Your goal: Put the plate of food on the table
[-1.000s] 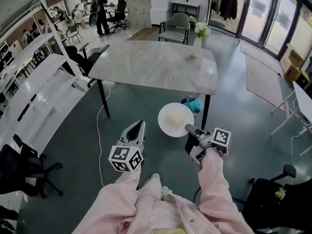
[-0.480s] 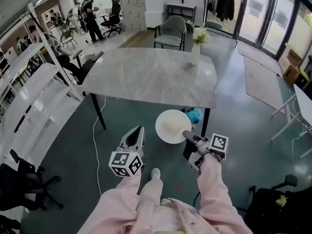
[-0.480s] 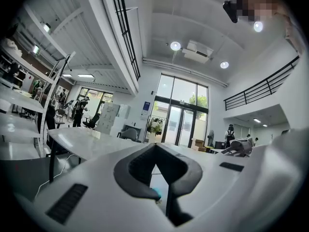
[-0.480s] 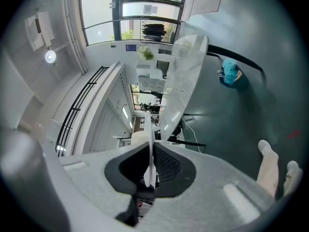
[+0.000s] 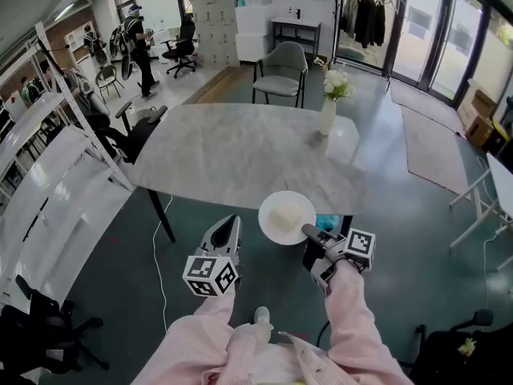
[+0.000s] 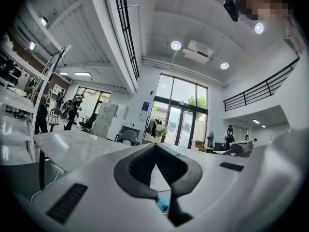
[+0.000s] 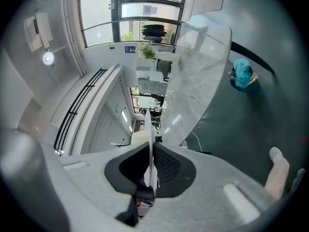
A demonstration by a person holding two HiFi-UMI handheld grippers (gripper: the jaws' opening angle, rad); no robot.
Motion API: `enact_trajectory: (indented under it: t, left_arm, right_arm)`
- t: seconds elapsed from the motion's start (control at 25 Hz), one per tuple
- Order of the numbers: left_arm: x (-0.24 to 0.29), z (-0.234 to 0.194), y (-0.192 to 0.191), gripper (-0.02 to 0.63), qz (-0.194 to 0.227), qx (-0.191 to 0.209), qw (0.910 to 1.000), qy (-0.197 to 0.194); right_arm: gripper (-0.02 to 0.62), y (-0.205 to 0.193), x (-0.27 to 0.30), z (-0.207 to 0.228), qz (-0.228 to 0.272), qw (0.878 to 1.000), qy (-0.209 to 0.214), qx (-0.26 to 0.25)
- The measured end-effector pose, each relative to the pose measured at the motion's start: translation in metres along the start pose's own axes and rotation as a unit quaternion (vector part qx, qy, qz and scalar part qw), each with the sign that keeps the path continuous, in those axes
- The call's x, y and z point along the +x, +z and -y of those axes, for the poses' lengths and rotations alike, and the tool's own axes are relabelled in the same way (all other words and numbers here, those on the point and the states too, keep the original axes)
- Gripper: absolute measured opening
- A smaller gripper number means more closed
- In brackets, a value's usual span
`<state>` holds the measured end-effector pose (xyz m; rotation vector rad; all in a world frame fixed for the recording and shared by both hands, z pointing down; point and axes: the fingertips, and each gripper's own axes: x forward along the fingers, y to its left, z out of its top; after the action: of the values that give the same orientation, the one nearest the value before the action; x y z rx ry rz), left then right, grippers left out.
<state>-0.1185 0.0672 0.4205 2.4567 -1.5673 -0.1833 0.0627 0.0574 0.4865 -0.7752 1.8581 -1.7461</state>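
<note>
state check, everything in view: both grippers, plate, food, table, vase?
right gripper, shut on the plate's rim
left gripper, shut, nothing between the jaws
plate, held about level in the air by the table's near edge, not yet set down
food, pale piece lying on the plate
table, holds the vase, no plate on it yet
vase, upright on the table, white flowers in it
</note>
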Motion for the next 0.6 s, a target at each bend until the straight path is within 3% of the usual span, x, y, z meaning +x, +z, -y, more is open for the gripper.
enact_trajectory:
  t: [0.6]
  left_arm:
    - [0.095, -0.055, 0.003, -0.002, -0.012, -0.017, 0.9996, -0.021]
  right_arm:
    - [0.018, 0.068, 0.077, 0.008, 0.022, 1.0, -0.001, 0.001]
